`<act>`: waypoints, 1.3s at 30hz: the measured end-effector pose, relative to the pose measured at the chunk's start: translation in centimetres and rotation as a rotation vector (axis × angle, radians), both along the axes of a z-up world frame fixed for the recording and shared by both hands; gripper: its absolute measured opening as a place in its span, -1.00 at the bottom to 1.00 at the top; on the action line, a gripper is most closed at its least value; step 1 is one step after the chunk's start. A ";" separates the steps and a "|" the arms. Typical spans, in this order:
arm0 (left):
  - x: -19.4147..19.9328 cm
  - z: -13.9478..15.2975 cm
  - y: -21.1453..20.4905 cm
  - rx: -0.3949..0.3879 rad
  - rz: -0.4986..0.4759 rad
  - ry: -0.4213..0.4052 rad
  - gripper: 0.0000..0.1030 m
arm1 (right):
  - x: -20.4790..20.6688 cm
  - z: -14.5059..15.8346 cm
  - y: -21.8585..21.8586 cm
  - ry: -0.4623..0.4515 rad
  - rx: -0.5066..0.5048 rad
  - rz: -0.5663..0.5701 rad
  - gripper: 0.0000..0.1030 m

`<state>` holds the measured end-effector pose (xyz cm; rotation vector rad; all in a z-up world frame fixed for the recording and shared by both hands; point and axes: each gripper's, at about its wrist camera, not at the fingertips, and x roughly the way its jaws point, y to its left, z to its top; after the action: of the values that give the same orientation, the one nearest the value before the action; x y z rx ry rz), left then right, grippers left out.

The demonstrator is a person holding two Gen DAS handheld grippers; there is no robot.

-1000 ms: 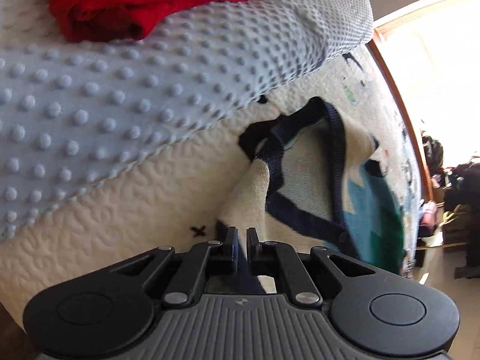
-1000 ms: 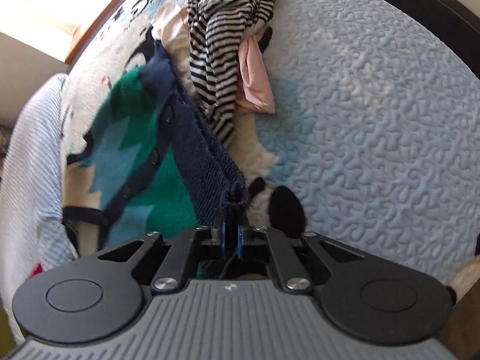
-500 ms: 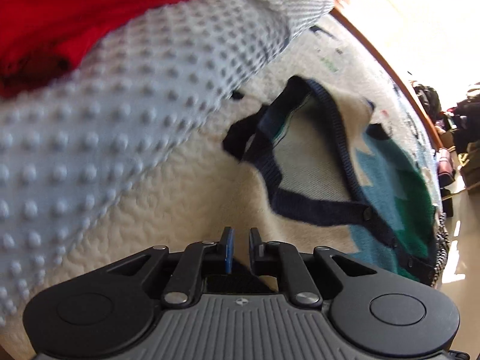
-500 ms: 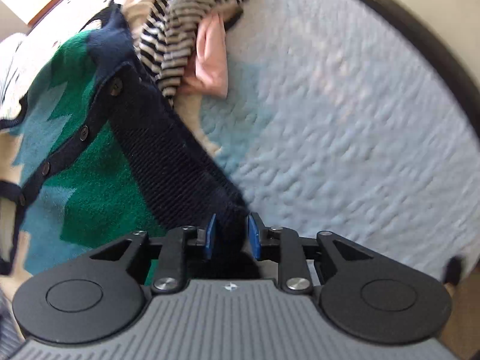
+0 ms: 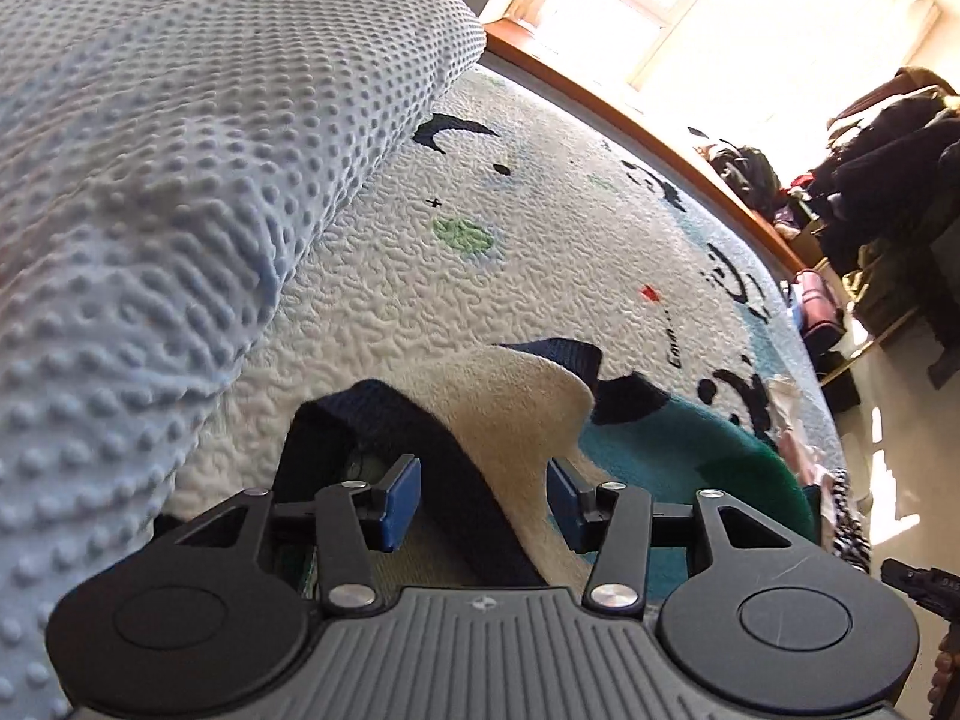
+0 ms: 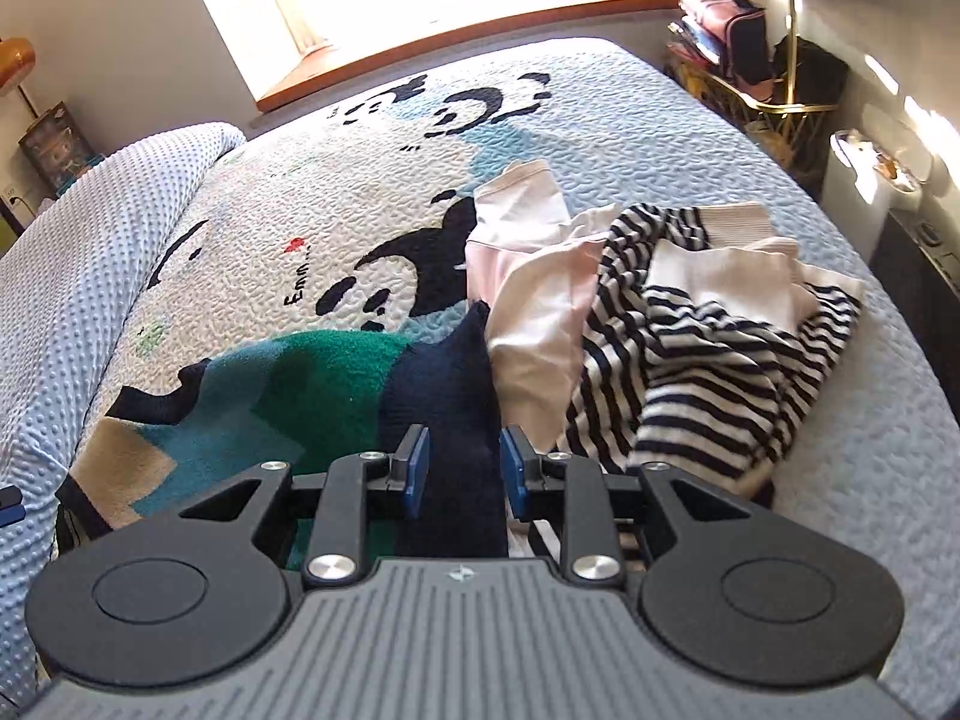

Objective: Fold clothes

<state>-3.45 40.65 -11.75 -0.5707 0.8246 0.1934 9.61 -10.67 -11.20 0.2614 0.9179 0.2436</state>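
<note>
A knitted cardigan [image 6: 288, 396] in green, teal and cream with navy trim lies on the quilted bed cover [image 6: 360, 180]. My right gripper [image 6: 465, 471] sits low over its right end. Its jaws are opening, and a bunched navy band [image 6: 444, 384] stands between the blue pads. In the left wrist view the cardigan [image 5: 690, 456] stretches off to the right. My left gripper [image 5: 483, 501] is over its cream end, jaws opening wide. The cream panel and navy edging [image 5: 510, 414] lie loose between the pads, clear of both.
A pale blue dotted blanket [image 5: 180, 180] rises at the left of the bed [image 6: 90, 240]. A heap of striped and pink clothes [image 6: 690, 360] lies just right of the cardigan. A wooden window sill [image 6: 480, 24] and shelves with bags [image 6: 732, 36] stand beyond the bed.
Both grippers, shut on the cardigan's edges a second ago, have opened and swung across the bed. The red garment has left the left view, and the cardigan lies lower and more bunched.
</note>
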 end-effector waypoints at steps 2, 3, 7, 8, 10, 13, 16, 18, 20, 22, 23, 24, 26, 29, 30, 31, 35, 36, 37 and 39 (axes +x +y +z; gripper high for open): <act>1.9 -0.8 0.2 0.016 0.050 0.022 0.09 | 2.2 -0.8 -0.5 0.012 0.028 0.010 -0.44; 2.7 -1.3 0.5 0.015 0.086 0.036 0.16 | 3.1 -1.1 -0.8 0.020 0.040 0.009 -0.39; 3.4 -3.9 2.5 -0.058 0.244 0.084 0.23 | 6.0 -3.0 -1.8 0.069 0.119 -0.032 -0.35; 3.3 -4.8 2.9 -0.113 0.278 0.093 0.24 | 6.7 -3.5 -2.0 0.079 0.140 -0.042 -0.35; 2.8 -6.6 3.7 -0.253 0.343 0.102 0.26 | 7.7 -4.3 -1.9 0.102 0.173 -0.062 -0.35; 2.6 -8.6 4.5 -0.434 0.355 0.039 0.27 | 8.6 -5.0 -1.4 0.107 0.207 -0.091 -0.34; 3.1 -9.1 5.1 -0.467 0.338 -0.043 0.30 | 9.7 -5.1 -0.4 0.090 0.188 -0.094 -0.34; 4.1 -9.5 5.4 -0.506 0.309 -0.061 0.32 | 10.6 -5.2 0.6 0.094 0.177 -0.082 -0.34; 5.3 -10.2 5.4 -0.528 0.286 -0.040 0.41 | 11.2 -5.3 1.7 0.097 0.138 -0.064 -0.34; 6.4 -11.0 5.1 -0.513 0.269 0.008 0.44 | 11.7 -5.6 2.9 0.102 0.073 -0.066 -0.38; 6.8 -11.2 4.8 -0.503 0.263 0.020 0.44 | 11.7 -5.5 3.3 0.097 0.051 -0.064 -0.44; 7.1 -11.3 4.6 -0.484 0.261 0.021 0.44 | 11.6 -5.4 3.6 0.091 0.029 -0.062 -0.74; 7.6 -10.9 3.9 -0.436 0.237 0.013 0.18 | 11.4 -5.2 4.4 0.078 -0.015 -0.057 -0.93; 8.0 -9.7 1.8 -0.305 0.072 -0.008 -0.68 | 10.7 -4.4 5.2 0.053 -0.066 -0.038 -0.95; 7.8 -9.0 0.9 -0.243 0.015 -0.028 -0.71 | 10.4 -4.0 5.2 0.047 -0.077 -0.037 -0.95; 7.4 -8.4 -0.1 -0.188 -0.034 -0.063 -0.77 | 10.0 -3.7 5.1 0.041 -0.081 -0.038 -0.95; 4.5 -5.0 -2.3 -0.015 0.003 -0.217 -0.81 | 9.1 -2.3 4.6 -0.002 -0.103 -0.059 -0.96; 3.6 -3.9 -2.5 0.023 0.054 -0.258 -0.82 | 9.1 -1.7 4.5 -0.028 -0.092 -0.074 -0.96; 2.3 -2.8 -2.2 0.054 0.160 -0.316 -0.82 | 9.0 -1.0 4.3 -0.054 -0.080 -0.089 -0.96; -0.1 -1.6 -1.7 0.133 0.369 -0.380 -0.83 | 8.9 0.2 4.1 -0.100 -0.042 -0.113 -0.97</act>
<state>-3.50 38.98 -13.36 -0.6068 0.3297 0.4588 18.54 -6.56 -10.98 0.2591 0.8062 0.1312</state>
